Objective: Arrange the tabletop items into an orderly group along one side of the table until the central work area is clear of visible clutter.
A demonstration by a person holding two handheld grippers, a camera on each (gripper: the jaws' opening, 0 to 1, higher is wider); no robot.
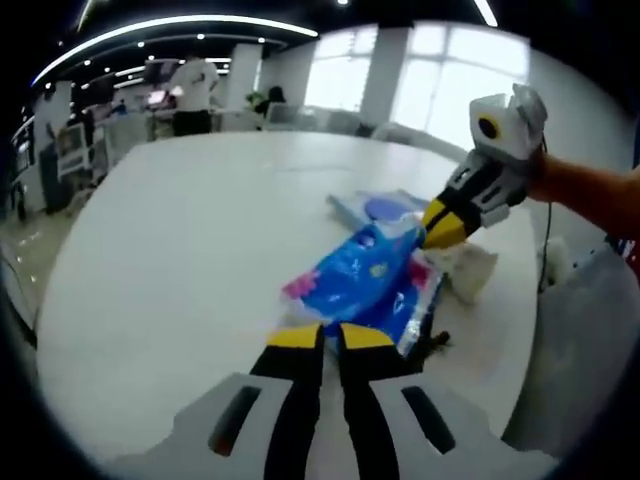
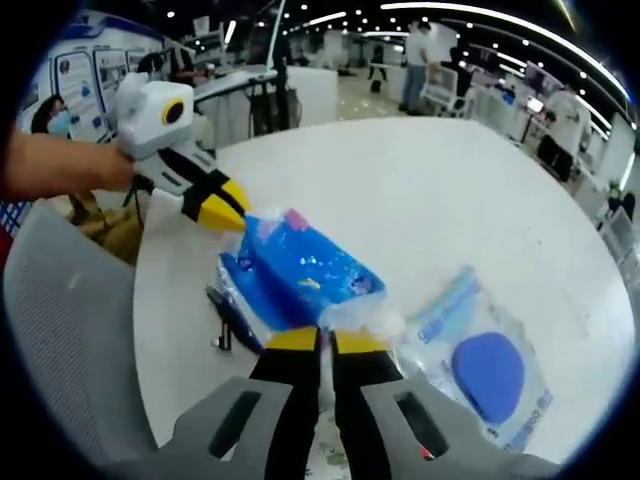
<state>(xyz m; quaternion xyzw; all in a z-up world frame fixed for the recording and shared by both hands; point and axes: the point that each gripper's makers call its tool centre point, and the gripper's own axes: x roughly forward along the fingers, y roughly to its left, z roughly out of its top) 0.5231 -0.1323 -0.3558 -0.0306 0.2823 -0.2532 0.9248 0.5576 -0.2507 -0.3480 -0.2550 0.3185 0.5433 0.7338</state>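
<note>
I see a blue plastic packet (image 1: 372, 272) lying on the white worktop (image 1: 180, 260), and both tools have it by opposite ends. My left hand-held gripper (image 1: 330, 337) has its yellow tips pressed together on the packet's near edge; whether film is really caught between them I can't quite make out. My right hand-held gripper (image 2: 322, 340) pinches the packet's crinkled clear end (image 2: 300, 270), tips closed on it.

Beside the packet, on the side away from the chair, lies a clear pouch with a blue round pad (image 2: 487, 372), partly cut off by the picture edge. Something dark (image 2: 228, 318) pokes out from under the packet toward the chair; too hidden to name. A pale object (image 1: 470, 272) sits just behind the packet, blurred.

The grey chair back (image 2: 60, 350) crowds the worktop's edge near the packet. Beyond the packet the worktop runs bare and wide.
</note>
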